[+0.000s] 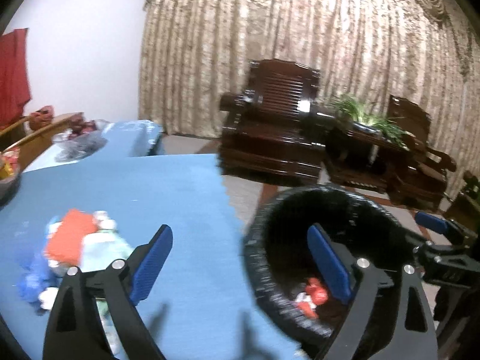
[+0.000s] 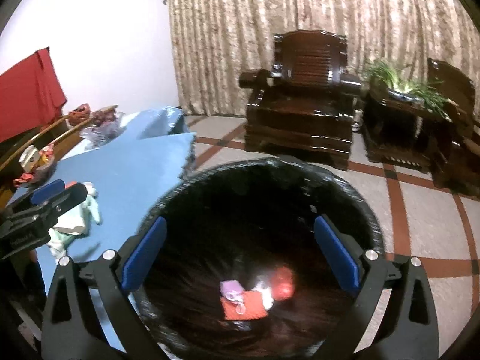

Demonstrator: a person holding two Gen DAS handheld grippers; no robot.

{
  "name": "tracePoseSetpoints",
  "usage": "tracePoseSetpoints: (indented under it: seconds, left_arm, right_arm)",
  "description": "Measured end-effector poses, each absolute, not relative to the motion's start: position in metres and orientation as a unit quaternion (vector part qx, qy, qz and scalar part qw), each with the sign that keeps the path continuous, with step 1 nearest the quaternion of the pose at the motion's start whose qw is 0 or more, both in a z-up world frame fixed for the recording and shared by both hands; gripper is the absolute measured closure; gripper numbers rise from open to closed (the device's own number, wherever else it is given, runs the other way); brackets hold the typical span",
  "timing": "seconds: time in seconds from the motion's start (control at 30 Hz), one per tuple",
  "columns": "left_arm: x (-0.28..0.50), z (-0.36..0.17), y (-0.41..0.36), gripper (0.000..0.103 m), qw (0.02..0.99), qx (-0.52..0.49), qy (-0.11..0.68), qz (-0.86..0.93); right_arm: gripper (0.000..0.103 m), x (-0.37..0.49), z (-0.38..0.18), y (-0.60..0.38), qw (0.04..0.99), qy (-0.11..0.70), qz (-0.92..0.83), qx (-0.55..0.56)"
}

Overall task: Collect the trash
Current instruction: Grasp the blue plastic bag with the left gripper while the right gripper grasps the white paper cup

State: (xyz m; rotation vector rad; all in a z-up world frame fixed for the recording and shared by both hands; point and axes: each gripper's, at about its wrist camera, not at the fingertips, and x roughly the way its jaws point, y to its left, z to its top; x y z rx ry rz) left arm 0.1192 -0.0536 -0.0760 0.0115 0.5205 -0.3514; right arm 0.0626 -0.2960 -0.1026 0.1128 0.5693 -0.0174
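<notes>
A black bin lined with a black bag stands beside the blue table; the right wrist view looks straight down into the bin. Red, purple and white scraps lie on its bottom, also seen in the left wrist view. A pile of trash, red, blue and pale green wrappers, lies on the table at the left; it also shows in the right wrist view. My left gripper is open and empty over the table edge. My right gripper is open and empty above the bin.
Dark wooden armchairs and a side table with a green plant stand by the curtain. A plastic bag of fruit and a bowl of snacks sit at the table's far left. Tiled floor lies right of the bin.
</notes>
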Motion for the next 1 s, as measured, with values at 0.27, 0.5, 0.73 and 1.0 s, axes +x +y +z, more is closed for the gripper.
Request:
tracePoseSetpoints:
  seconds: [0.27,0.5,0.73,1.0]
  left_arm:
    - [0.113,-0.072,0.023,0.013,0.965,0.014,0.248,-0.084]
    - [0.109,-0.084,0.093,0.013,0.967,0.011,0.254,-0.013]
    - [0.116,-0.110,0.148,0.018,0.960,0.005,0.278,0.031]
    - [0.127,-0.135,0.171,0.019,0.953,-0.009,0.299,0.039]
  right_arm:
    - [0.007,0.088,-0.095,-0.227,0.958,0.277,0.061,0.044]
    - [0.007,0.111,-0.096,-0.163,0.953,0.281,0.114,0.021]
    - [0.007,0.132,-0.110,-0.114,0.945,0.294,0.146,0.005]
    - [0.007,0.154,-0.129,-0.081,0.938,0.307,0.160,-0.010]
